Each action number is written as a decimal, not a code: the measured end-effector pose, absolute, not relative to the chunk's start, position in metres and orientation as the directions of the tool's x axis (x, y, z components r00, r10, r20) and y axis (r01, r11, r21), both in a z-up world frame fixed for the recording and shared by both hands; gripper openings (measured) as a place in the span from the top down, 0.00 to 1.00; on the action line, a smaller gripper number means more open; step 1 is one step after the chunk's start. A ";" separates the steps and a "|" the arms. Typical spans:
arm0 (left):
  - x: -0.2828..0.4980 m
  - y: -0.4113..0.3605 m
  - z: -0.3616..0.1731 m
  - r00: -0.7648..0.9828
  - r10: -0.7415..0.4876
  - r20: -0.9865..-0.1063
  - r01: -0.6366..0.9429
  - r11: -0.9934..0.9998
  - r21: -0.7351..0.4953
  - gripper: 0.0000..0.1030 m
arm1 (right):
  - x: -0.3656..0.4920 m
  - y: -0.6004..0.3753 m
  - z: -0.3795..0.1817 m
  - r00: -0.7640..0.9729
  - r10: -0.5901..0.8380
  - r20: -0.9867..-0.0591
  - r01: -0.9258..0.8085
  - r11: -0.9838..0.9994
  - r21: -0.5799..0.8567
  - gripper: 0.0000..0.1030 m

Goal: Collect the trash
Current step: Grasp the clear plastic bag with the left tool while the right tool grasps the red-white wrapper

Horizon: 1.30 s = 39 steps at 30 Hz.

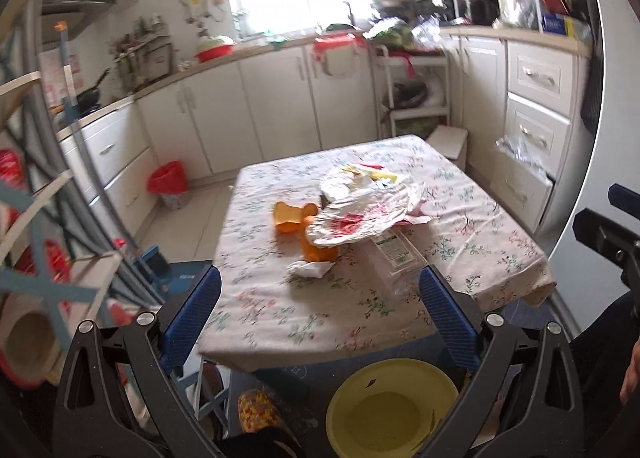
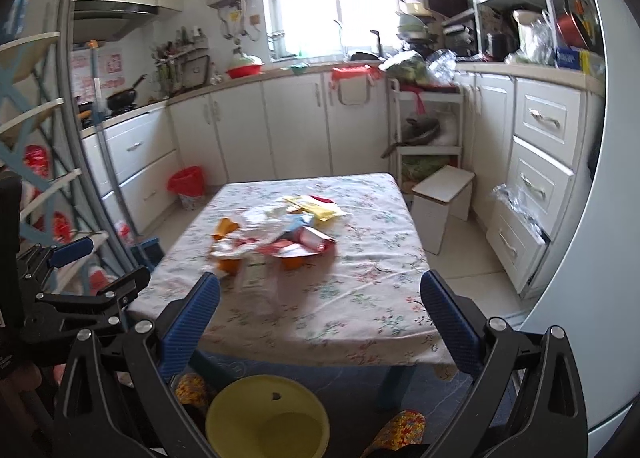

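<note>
Two orange peels (image 1: 289,217) (half-covered) flank crumpled wrappers (image 1: 360,213) on table (image 1: 280,318).

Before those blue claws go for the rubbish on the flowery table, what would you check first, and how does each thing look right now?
1. Left gripper open and empty: ok.
2. Right gripper open and empty: ok.
3. Trash in sight: ok; crumpled white plastic bag, orange peel pieces and crumpled white tissue lie on the floral tablecloth.
4. Yellow plastic basin below the table's near edge, open to receive trash: ok.
5. Grippers near the trash: not ok, both are short of it.
6. What lies under the bag: cannot tell.
</note>
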<state>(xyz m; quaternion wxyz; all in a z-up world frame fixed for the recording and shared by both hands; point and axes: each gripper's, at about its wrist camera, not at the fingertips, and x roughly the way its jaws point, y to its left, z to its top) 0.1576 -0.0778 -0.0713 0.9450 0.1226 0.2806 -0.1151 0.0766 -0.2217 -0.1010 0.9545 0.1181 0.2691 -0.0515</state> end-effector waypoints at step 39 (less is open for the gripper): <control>0.233 -0.014 -0.073 0.693 -0.453 -0.560 0.423 0.885 -0.193 0.98 | 0.173 -0.209 -0.155 0.760 0.036 -0.649 0.016 0.997 0.075 0.07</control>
